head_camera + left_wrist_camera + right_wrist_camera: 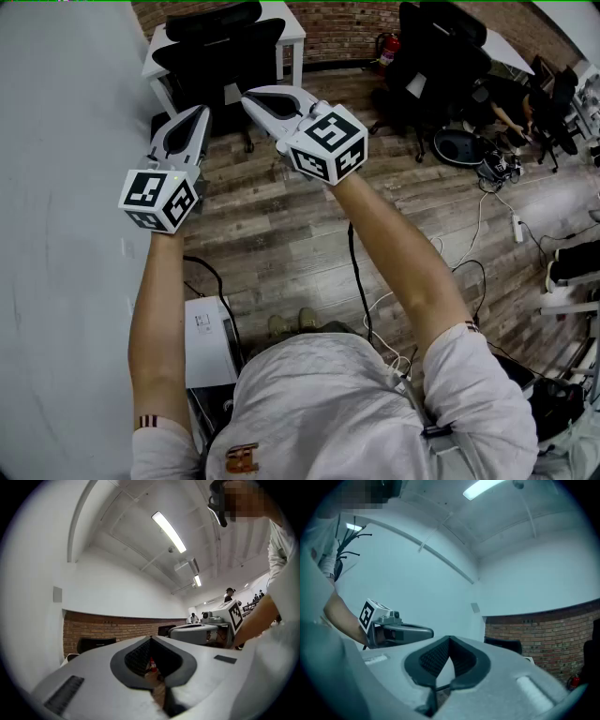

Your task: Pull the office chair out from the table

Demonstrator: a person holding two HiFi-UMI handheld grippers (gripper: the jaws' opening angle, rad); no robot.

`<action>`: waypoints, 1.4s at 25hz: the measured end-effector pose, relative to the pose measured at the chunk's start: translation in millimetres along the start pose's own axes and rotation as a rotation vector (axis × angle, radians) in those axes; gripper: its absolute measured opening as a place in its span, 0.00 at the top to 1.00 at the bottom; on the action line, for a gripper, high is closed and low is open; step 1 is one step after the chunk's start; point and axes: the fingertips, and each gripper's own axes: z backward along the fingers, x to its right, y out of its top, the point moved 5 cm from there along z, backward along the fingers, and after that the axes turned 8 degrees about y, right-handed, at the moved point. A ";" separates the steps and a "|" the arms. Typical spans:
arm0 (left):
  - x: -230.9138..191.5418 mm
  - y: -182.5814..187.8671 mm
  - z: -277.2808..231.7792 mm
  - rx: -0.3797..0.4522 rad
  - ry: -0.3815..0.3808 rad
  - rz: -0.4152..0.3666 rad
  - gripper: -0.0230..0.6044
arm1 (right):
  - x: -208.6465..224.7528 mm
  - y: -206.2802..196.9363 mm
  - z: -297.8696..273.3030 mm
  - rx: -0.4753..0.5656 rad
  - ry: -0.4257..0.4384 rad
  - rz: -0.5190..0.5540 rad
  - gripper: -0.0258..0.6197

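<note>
The black office chair (220, 49) stands tucked against a white table (292, 26) at the far end of the wooden floor, next to the white wall. I hold both grippers out level in front of me, short of the chair and apart from it. The left gripper (202, 112) is shut with nothing in it, and so is the right gripper (249, 97). In the left gripper view the shut left gripper (150, 639) points toward the brick wall, with the chair's headrest (96, 644) low on the left. In the right gripper view the shut right gripper (449, 639) has the chair's back (504, 645) beyond it.
A white wall (66, 187) runs along the left. More black chairs (441, 56) and a person (511, 112) are at the back right. Cables and a power strip (514, 225) lie on the floor at right. A white box (206, 337) stands by my left side.
</note>
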 end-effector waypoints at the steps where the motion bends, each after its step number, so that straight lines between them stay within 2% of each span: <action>1: 0.7 -0.1 -1.0 0.000 0.001 0.000 0.96 | 0.9 0.0 0.5 0.000 0.001 0.000 0.96; 13: 8.1 2.0 -13.9 0.009 0.014 -0.001 0.96 | 11.4 -0.6 10.8 0.042 0.023 -0.023 0.96; 23: 11.6 3.5 -39.7 0.003 0.056 -0.064 0.96 | 47.9 2.3 32.5 0.009 0.033 0.040 0.96; 28: -5.8 -0.9 -55.9 -0.006 0.070 -0.088 0.96 | 75.0 -2.2 28.8 0.008 0.016 0.039 0.96; 35: -52.9 -17.6 -105.5 -0.055 0.053 -0.211 0.96 | 131.3 -17.1 -10.1 -0.067 -0.022 0.167 0.96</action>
